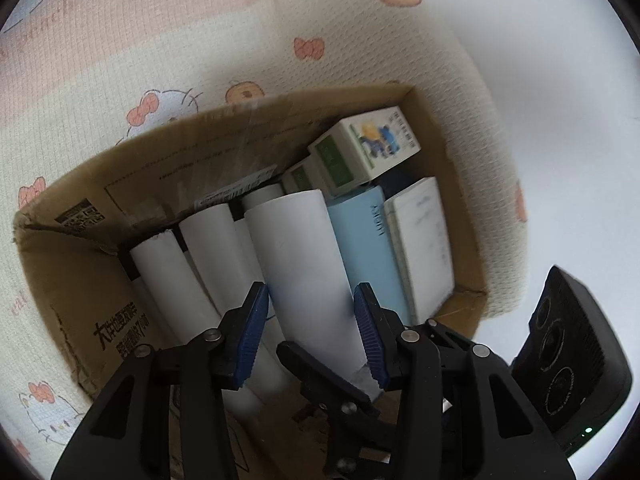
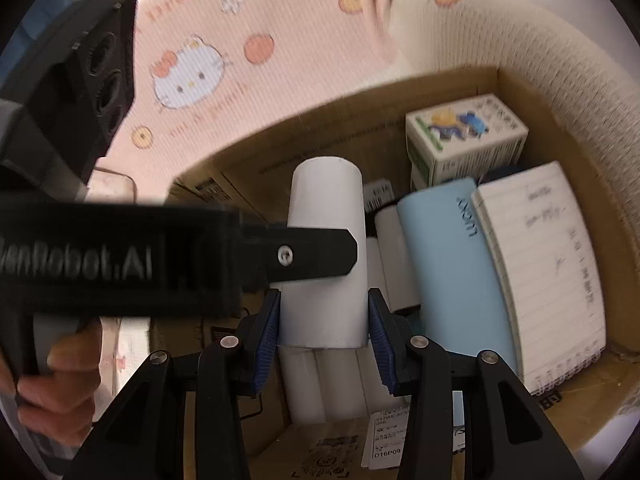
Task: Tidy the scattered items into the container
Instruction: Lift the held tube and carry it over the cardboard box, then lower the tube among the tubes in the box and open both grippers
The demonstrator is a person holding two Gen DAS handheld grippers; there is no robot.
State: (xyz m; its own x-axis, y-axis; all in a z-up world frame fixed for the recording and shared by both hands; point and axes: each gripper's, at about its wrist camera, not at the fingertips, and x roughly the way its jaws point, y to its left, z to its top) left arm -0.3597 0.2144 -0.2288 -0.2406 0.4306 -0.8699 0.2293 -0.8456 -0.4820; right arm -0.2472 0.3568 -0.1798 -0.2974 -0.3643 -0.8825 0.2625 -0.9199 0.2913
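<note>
- The right gripper [image 2: 323, 330] is clamping the white roll [image 2: 326, 248] over the cardboard box [image 2: 520, 92].
- The left gripper [image 1: 312, 328] is straddling that roll, pads seemingly slack; contact is unclear.
- Rolls beneath are lying partly hidden, box print blurring.

Both grippers point steeply down, close together. The left gripper [image 1: 310, 320] has its blue pads apart around a white tube [image 1: 296, 256]; a thin gap shows at the left pad, so it does not clamp. The right gripper [image 2: 323, 320] presses its two pads on the sides of the same tube (near its lower end). In the right wrist view, the person's left hand [image 2: 52, 364] wraps the left gripper's handle, and one black finger of that gripper crosses sideways above the right gripper's pads.
</note>
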